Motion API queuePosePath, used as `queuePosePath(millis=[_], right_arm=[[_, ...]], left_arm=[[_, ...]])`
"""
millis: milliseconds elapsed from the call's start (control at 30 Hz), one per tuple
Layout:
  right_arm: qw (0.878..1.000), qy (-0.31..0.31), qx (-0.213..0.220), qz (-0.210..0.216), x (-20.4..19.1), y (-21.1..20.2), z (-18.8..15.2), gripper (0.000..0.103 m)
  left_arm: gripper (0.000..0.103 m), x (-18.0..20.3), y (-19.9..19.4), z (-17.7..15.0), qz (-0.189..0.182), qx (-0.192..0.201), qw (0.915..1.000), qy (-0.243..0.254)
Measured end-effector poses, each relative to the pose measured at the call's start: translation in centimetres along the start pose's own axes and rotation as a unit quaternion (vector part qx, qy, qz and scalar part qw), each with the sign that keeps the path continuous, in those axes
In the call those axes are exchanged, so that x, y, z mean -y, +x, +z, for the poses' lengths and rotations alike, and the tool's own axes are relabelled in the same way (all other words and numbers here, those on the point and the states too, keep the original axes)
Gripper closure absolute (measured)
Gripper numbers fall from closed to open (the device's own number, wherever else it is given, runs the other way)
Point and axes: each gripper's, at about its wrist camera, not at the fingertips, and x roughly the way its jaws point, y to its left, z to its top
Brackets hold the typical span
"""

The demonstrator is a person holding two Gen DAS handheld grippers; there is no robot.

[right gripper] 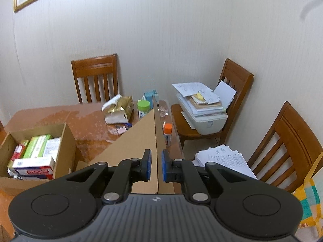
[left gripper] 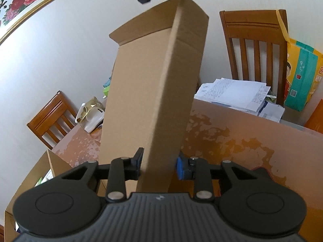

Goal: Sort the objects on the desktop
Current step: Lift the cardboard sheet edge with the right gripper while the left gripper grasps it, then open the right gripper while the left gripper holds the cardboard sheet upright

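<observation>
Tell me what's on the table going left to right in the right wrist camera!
Open cardboard box of packets → crumpled gold-and-white bag → green-lidded jar → orange-capped tube.

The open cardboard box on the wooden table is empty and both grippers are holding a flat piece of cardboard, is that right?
Not quite. The right wrist view shows the open cardboard box on the wooden table holding several packaged cartons. The left gripper and right gripper do hold the flat piece of cardboard.
</observation>
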Motion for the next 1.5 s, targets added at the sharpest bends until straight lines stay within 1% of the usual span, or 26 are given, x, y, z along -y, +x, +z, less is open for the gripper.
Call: queuePosePath(millis=[167,233,300,400,567,700,733,767,867,900,1000,1067,1133,1167,1200,1233,1300,1433,1467,1500], right_arm=[[0.999,0.022,0.031,0.014,0.3,-1.8,0.4,0.087],[0.997,0.042,0.054,0.027,0.8,-2.9,0.5,0.083],[0.994,0.062,0.076,0.04,1.5,-4.0,0.5,0.072],[0.989,0.11,0.07,0.063,3.1,-3.3,-0.4,0.069],[0.975,0.189,0.059,0.1,5.8,-2.3,-1.9,0.069],[0.958,0.251,0.049,0.131,8.1,-1.4,-3.1,0.068],[0.953,0.267,0.037,0.141,9.4,-0.8,-3.6,0.066],[0.951,0.274,0.025,0.141,9.5,0.1,-4.1,0.062],[0.959,0.246,-0.008,0.138,8.4,2.1,-5.8,0.054],[0.96,0.238,-0.02,0.146,7.8,2.6,-6.5,0.05],[0.959,0.217,-0.052,0.176,6.0,4.1,-8.4,0.046],[0.96,0.198,-0.063,0.188,4.7,4.7,-9.5,0.045],[0.964,0.17,-0.07,0.192,3.2,4.7,-10.5,0.045],[0.966,0.155,-0.073,0.195,2.5,4.7,-11.0,0.041],[0.966,0.142,-0.074,0.202,1.9,4.6,-11.5,0.035],[0.966,0.13,-0.072,0.211,1.4,4.3,-11.8,0.032],[0.966,0.106,-0.061,0.227,0.4,3.5,-12.2,0.022],[0.963,0.071,-0.044,0.255,-1.3,2.5,-12.2,0.018],[0.962,0.064,-0.042,0.262,-1.8,2.3,-12.2,0.016],[0.96,0.057,-0.043,0.271,-2.4,2.1,-12.1,0.016]], left_arm=[[0.073,-1.0,-0.8,0.2,-0.011,0.01,0.9997,-0.02],[0.073,-1.7,-1.2,0.3,-0.023,0.019,0.999,-0.035],[0.073,-2.5,-1.8,0.5,-0.036,0.03,0.9979,-0.045],[0.073,-3.5,-2.7,0.9,-0.052,0.054,0.9954,-0.06],[0.073,-5.9,-3.2,1.3,-0.076,0.055,0.9884,-0.12],[0.073,-8.7,-4.0,1.1,-0.09,0.064,0.9753,-0.192],[0.073,-9.4,-4.2,1.0,-0.092,0.065,0.9718,-0.207],[0.073,-10.2,-4.4,0.9,-0.095,0.066,0.9683,-0.222],[0.073,-12.1,-4.8,0.7,-0.101,0.065,0.9583,-0.259],[0.073,-12.8,-5.0,0.6,-0.104,0.065,0.9548,-0.271],[0.074,-14.1,-5.3,0.4,-0.112,0.069,0.947,-0.293],[0.074,-15.0,-5.4,0.4,-0.119,0.073,0.9415,-0.307],[0.074,-15.7,-5.3,0.4,-0.128,0.073,0.9344,-0.324],[0.074,-16.0,-5.3,0.5,-0.133,0.077,0.9314,-0.33],[0.074,-16.1,-5.3,0.5,-0.135,0.082,0.9301,-0.332],[0.074,-16.2,-5.3,0.5,-0.136,0.086,0.9296,-0.332],[0.075,-16.4,-5.4,0.8,-0.138,0.092,0.9292,-0.33],[0.075,-16.3,-5.3,1.3,-0.133,0.097,0.9305,-0.327],[0.075,-16.2,-5.3,1.4,-0.134,0.097,0.931,-0.326],[0.075,-16.2,-5.2,1.4,-0.134,0.097,0.9313,-0.325]])
